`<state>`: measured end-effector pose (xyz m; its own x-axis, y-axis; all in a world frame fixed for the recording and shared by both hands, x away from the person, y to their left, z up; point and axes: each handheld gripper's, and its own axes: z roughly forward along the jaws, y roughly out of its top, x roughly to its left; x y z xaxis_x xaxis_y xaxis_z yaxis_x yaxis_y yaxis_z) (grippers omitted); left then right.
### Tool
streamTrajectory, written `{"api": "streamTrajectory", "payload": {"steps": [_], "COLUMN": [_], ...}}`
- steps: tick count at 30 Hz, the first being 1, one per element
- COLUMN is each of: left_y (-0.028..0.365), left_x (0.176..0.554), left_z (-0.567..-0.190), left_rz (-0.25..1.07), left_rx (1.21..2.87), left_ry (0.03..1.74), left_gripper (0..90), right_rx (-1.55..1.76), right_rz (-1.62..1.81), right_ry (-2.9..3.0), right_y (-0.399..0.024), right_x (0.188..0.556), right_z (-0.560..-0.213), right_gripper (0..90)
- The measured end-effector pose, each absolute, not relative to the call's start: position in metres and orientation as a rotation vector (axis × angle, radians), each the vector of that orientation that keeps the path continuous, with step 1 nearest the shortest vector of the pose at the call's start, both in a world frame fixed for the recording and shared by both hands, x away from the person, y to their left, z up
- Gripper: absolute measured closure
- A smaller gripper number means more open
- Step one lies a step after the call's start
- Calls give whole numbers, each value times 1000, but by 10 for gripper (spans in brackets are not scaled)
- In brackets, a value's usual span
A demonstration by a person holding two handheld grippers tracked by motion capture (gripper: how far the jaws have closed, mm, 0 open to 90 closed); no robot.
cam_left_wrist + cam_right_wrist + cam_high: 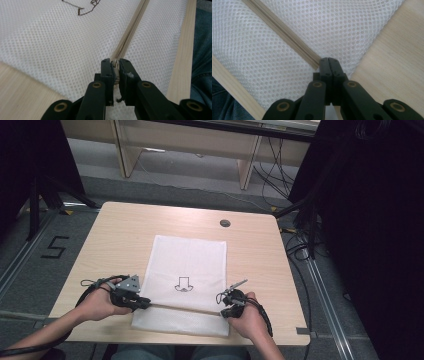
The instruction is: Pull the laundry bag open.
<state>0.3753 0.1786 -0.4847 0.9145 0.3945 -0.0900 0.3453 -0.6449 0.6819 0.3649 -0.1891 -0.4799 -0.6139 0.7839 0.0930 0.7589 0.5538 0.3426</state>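
Observation:
A white mesh bag [187,265] lies flat on the wooden table [120,235], with a small black drawing [183,284] on it. A beige zipper [180,307] runs across its near end. My left gripper [146,304] is at the zipper's left end. In the left gripper view its jaws [116,65] are shut on the beige zipper pull [115,64], and the zipper [130,30] stretches away from them. My right gripper [222,306] is at the zipper's right end. Its jaws [329,61] are shut on the mesh [337,25], right beside the end of the zipper [282,31].
A round cable hole [225,223] sits near the table's far edge. The bag's near end reaches almost to the table's front edge [180,339], with the person's jeans [201,62] just beyond. Bare wood [260,265] flanks the bag on both sides.

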Motion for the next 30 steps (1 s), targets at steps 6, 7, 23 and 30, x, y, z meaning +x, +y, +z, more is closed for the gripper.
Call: {"api": "streamTrajectory", "payload": {"steps": [6,7,23,30], "left_y": [185,189,224,226], "left_x": [374,375,376,374], "left_z": [-486,-486,-492,-494], "left_rz": [84,111,157,142], "left_rx": [2313,2341,2431,2427], "left_ry": [552,545,652,644], "left_gripper": [821,821,821,819], "right_rx": [1304,1339,1345,1305], "right_rz": [557,545,548,582], "right_ry": [2716,2705,2701,2715], "right_y": [-190,-190,-189,-191], "right_x": [366,365,364,366], "right_z": [-481,-480,-480,-481], "right_gripper": [900,900,900,900]}}
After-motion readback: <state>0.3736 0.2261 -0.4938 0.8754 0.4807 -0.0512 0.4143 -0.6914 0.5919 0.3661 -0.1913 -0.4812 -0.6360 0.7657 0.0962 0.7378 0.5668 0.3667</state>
